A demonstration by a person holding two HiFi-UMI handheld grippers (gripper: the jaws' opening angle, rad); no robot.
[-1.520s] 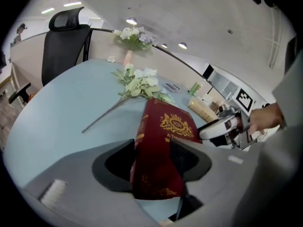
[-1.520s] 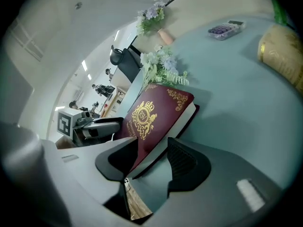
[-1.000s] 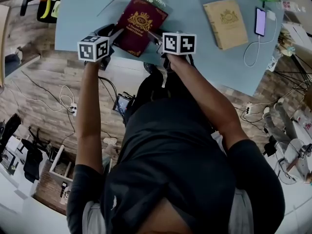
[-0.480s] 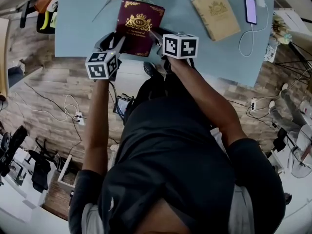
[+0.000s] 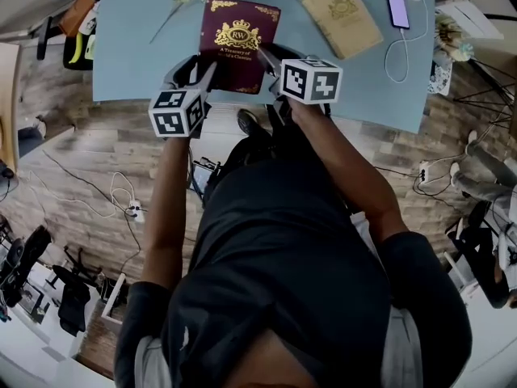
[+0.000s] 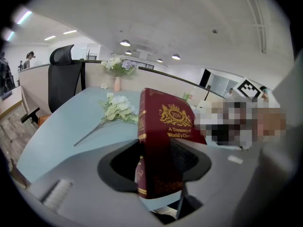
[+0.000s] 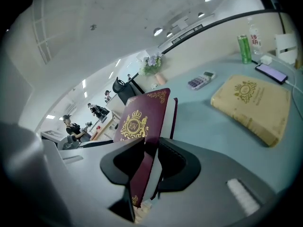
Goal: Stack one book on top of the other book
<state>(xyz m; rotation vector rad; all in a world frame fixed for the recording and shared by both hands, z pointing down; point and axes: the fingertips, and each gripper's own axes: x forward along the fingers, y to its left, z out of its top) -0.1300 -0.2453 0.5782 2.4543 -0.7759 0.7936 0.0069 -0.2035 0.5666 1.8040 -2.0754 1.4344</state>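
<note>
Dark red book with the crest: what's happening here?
A person holds the dark red hardback book by its near edge with the left gripper and the right gripper, whose jaws are closing on it. The book tilts up over the pale blue table. The tan hardback book lies apart, nothing stacked yet.

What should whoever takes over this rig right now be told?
Left gripper: shut on the near edge of the red book.
Right gripper: jaws closing on that same edge, with the book between them and the pads on its covers.
Red book: held by both grippers. It looks lifted over the near side of the blue table.
Tan book: lies flat on the table to the right, beside a phone.
Done: the red book is gripped and raised.
Left: carry it right, lay it squarely on the tan book, then open both grippers.
</note>
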